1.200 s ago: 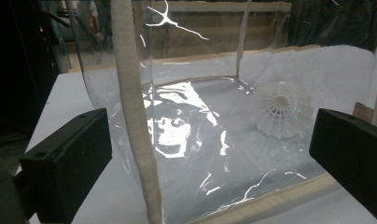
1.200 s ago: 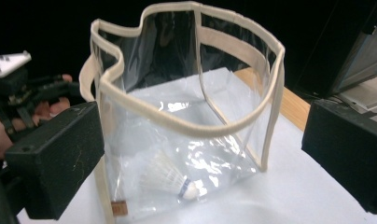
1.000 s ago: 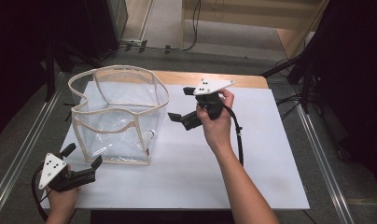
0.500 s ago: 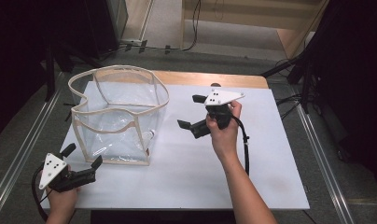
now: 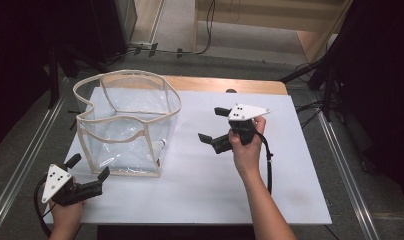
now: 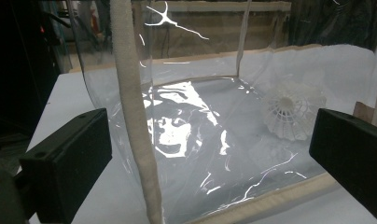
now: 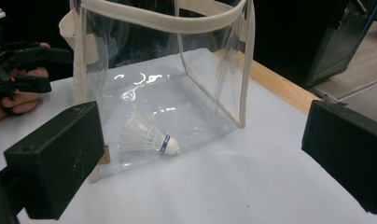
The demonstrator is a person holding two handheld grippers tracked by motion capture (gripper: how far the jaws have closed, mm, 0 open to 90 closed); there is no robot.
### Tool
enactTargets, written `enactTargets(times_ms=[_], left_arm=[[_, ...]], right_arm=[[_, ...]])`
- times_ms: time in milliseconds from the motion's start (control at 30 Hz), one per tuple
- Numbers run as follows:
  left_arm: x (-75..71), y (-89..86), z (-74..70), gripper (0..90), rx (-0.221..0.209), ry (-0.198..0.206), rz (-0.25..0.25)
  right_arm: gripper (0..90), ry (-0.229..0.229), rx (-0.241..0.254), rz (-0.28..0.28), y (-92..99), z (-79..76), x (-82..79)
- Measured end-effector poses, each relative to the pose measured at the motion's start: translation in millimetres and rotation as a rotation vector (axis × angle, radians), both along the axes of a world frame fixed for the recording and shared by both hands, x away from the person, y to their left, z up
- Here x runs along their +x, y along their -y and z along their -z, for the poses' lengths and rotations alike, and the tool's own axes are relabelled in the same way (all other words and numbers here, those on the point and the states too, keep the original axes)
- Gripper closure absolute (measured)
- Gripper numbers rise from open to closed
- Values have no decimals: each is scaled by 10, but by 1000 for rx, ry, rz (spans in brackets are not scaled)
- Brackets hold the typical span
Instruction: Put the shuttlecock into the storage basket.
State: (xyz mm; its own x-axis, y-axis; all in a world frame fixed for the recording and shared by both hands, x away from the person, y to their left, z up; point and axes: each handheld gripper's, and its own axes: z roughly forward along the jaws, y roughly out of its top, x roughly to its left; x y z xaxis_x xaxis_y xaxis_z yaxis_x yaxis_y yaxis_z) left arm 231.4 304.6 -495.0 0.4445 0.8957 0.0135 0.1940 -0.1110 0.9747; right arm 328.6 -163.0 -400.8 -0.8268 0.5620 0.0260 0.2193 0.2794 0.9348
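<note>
Shuttlecock (image 7: 149, 136) in the clear bag (image 5: 127, 127) already. Both grippers, left (image 5: 85, 175) and right (image 5: 213, 125), beside bag, fingers spread, holding nothing.

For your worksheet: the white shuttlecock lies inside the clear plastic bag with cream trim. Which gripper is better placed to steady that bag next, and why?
Probably the left gripper. It sits open close beside the clear plastic bag with cream trim, its jaws facing a cream corner seam. The right gripper, also open, stands farther off across the white table.
</note>
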Motion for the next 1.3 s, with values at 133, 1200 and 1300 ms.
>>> enactTargets(times_ms=[133,1200,1300], left_arm=[[0,3,1,0,0,0,0],[-3,5,1,0,3,1,1],[-2,5,1,0,2,1,0]], right_arm=[[0,1,-1,6,37,47,-27],[0,-47,29,83,457,467,-245],[0,-53,29,89,498,502,-268]])
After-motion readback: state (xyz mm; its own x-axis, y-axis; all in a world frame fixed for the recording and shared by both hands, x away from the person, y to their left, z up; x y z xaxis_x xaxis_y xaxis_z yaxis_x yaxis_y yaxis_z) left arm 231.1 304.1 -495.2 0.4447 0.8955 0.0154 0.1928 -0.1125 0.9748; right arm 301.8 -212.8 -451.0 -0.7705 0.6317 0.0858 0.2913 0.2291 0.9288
